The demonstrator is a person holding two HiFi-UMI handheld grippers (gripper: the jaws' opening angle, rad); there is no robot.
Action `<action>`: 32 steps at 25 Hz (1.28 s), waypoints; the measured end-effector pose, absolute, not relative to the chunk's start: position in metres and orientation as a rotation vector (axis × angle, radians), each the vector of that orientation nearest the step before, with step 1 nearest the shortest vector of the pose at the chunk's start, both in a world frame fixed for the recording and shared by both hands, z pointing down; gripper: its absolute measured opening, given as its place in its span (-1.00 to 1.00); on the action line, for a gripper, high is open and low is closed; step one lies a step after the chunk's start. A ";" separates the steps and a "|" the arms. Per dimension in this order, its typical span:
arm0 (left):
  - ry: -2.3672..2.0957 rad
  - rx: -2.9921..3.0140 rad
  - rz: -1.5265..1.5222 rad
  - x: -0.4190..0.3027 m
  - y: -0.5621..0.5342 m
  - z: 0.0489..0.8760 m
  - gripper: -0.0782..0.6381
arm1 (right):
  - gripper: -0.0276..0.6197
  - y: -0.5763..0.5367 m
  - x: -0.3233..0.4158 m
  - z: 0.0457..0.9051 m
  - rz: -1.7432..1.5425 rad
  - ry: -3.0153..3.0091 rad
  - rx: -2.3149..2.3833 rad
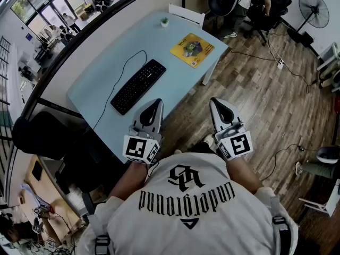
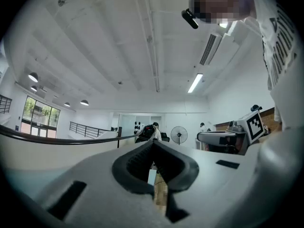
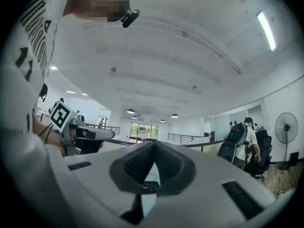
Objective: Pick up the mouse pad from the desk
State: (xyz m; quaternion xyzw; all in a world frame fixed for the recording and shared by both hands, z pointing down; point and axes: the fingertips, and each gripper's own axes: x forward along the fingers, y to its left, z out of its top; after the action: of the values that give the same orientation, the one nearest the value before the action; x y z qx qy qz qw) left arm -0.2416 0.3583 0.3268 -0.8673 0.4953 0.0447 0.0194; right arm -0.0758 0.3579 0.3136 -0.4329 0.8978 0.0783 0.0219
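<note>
Right gripper (image 1: 218, 102): held close to the body above the brown wooden plank floor (image 1: 255, 105); the jaws are pressed fully together and nothing is gripped.
Left gripper (image 1: 155, 104): carried level beside it, over the near corner of the desk; the jaws are likewise closed on nothing.
Desk (image 1: 170, 73): a pale blue rectangular tabletop, stretching away from the person.
Keyboard (image 1: 138, 86): a black corded keyboard, laid diagonally on the near half.
Mouse pad (image 1: 192, 50): a flat yellow square pad with a printed picture, lying near the far end of the desk, well apart from both grippers.
Step in hand: judged to be the approach; no reach has begun.
Doing it well: the desk should be walked along first, the right jaws opened, and a free edge of the pad pinched low, since so thin a sheet is likely to slip.
</note>
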 end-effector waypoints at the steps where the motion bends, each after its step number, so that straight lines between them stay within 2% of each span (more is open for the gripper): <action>1: 1.537 -2.693 0.138 -0.242 0.357 0.328 -0.76 | -0.91 0.357 -0.076 0.315 0.241 2.782 -1.343; 30: 1.556 -2.726 0.110 -0.215 0.322 0.341 -0.76 | -0.89 0.319 -0.044 0.327 0.195 2.755 -1.385; 31: 1.558 -2.726 0.107 -0.212 0.320 0.341 -0.76 | -0.88 0.316 -0.041 0.328 0.190 2.754 -1.385; 32: 1.559 -2.727 0.102 -0.209 0.317 0.342 -0.76 | -0.75 0.313 -0.038 0.329 0.183 2.754 -1.385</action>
State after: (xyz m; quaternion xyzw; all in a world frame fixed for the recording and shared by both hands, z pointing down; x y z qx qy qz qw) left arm -0.2094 0.3172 0.3422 -0.8677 0.4961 0.0325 -0.0008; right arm -0.0381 0.3133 0.3290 -0.4483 0.8915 0.0594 0.0267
